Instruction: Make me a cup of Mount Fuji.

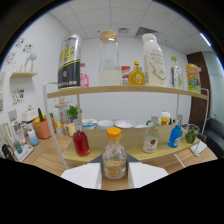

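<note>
Keep the bottle (114, 160) with the orange cap upright and lift it straight, clear of the red bottle (81, 142) just to its left. The gripper (114, 175) sits low over the wooden surface (50, 157). Its fingers (82, 176) flank the bottle's base; you cannot tell whether they press on it or stand released.
</note>
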A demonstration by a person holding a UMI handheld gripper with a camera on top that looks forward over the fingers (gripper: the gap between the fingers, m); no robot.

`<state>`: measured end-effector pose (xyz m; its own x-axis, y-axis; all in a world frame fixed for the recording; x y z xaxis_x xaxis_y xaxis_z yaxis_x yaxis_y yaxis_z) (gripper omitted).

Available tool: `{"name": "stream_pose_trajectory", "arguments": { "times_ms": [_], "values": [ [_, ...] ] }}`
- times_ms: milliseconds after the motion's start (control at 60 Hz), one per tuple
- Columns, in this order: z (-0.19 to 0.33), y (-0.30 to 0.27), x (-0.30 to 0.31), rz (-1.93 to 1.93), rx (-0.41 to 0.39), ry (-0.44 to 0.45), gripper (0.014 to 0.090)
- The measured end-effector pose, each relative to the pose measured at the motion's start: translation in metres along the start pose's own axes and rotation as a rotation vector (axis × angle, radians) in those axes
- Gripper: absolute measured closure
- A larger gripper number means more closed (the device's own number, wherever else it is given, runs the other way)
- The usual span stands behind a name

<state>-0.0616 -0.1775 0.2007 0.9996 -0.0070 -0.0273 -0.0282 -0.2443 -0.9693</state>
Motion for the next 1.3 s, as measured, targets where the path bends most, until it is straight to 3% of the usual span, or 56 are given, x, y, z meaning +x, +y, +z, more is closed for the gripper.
{"name": "stream_pose_trajectory", "arguments": {
  "times_ms": [250,433,917,1300],
  "values": [
    [-0.034,0.070,0.004,0.095,-0.092,-0.004,0.0698],
    [-0.031,0.090,0.001,0.517,-0.145,-0.059,0.0700],
    [-0.010,0.069,0.007,1.733,-0.076,-0.282,0.0702],
    [-0.014,0.059,0.008,1.866,-0.063,-0.338,0.0702]
  ]
}}
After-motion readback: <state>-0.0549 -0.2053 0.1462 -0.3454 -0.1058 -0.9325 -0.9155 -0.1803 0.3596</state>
